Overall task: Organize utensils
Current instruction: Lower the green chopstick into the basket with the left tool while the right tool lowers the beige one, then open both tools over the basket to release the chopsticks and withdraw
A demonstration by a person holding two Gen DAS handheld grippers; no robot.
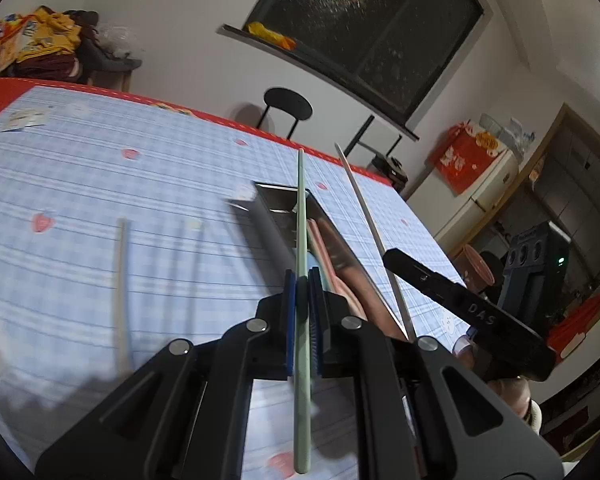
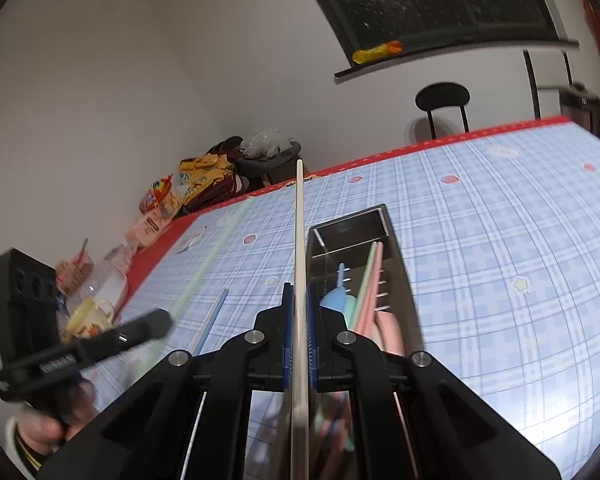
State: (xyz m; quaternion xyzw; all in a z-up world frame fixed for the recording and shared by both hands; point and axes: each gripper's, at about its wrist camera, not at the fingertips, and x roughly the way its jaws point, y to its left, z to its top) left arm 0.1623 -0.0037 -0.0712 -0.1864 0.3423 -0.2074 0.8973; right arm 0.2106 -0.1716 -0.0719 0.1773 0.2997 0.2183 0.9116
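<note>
My left gripper (image 1: 301, 280) is shut on a pale green chopstick (image 1: 301, 216), held above the table near the metal utensil box (image 1: 268, 196). My right gripper (image 2: 300, 292) is shut on a white chopstick (image 2: 299, 240), just left of the same metal box (image 2: 399, 264). The box holds pink and green chopsticks (image 2: 369, 280) and a light blue utensil (image 2: 337, 296). The white chopstick (image 1: 373, 232) and the right gripper's body (image 1: 459, 304) show in the left wrist view; the left gripper's body (image 2: 100, 344) and the blurred green chopstick (image 2: 212, 264) show in the right wrist view.
A cream chopstick (image 1: 120, 280) and a blue chopstick (image 2: 212, 320) lie on the blue plaid tablecloth (image 2: 499, 280). Cups and jars (image 2: 92, 312) and snack bags (image 2: 196, 184) crowd the table's far left edge. A black chair (image 2: 441, 100) stands behind the table.
</note>
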